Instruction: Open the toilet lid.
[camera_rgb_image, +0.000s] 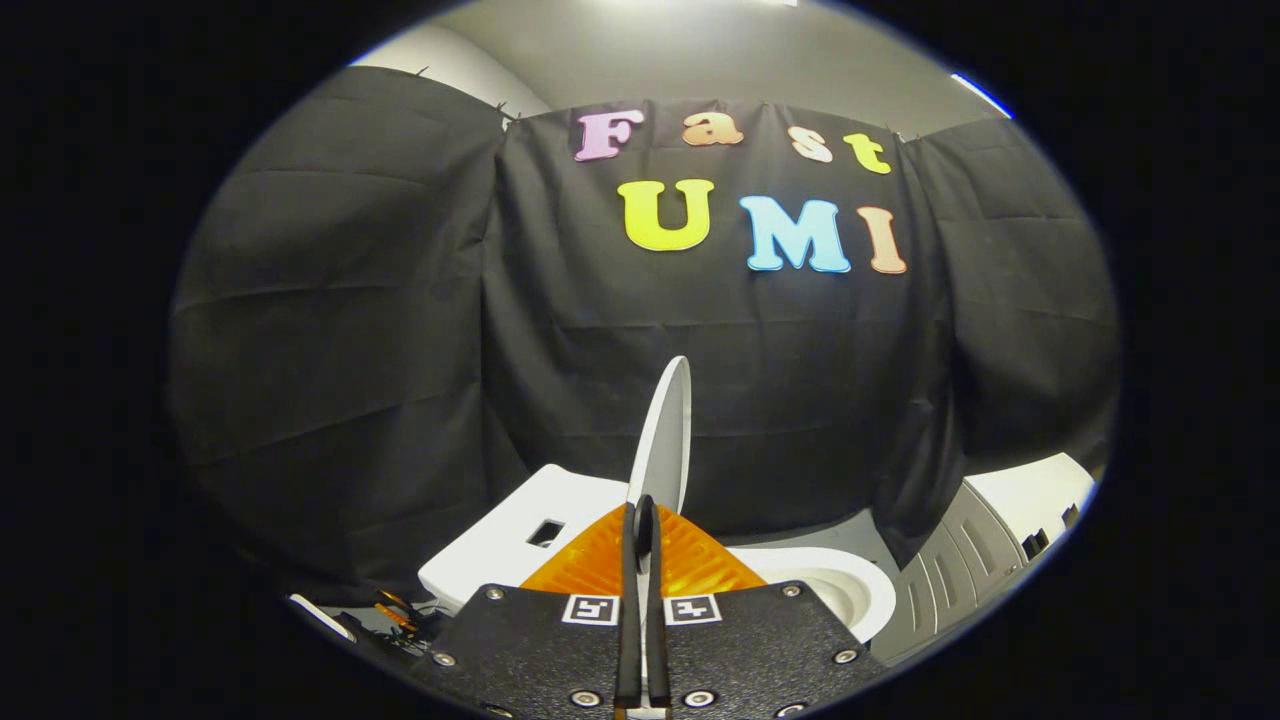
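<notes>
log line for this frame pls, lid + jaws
stage: lid raised | white plastic toilet lid: near upright, edge-on, above white bowl | gripper: jaws shut on lid's lower edge | white tank: beside lid

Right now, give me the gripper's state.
Gripper: shut on the lid, its fingers pinching the raised lid's edge above the bowl.

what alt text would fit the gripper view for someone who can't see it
The gripper has its jaws shut on the edge of the white toilet lid, which stands raised nearly upright. The open toilet bowl sits beside them, with the tank on the other side and black cloth behind.
</notes>
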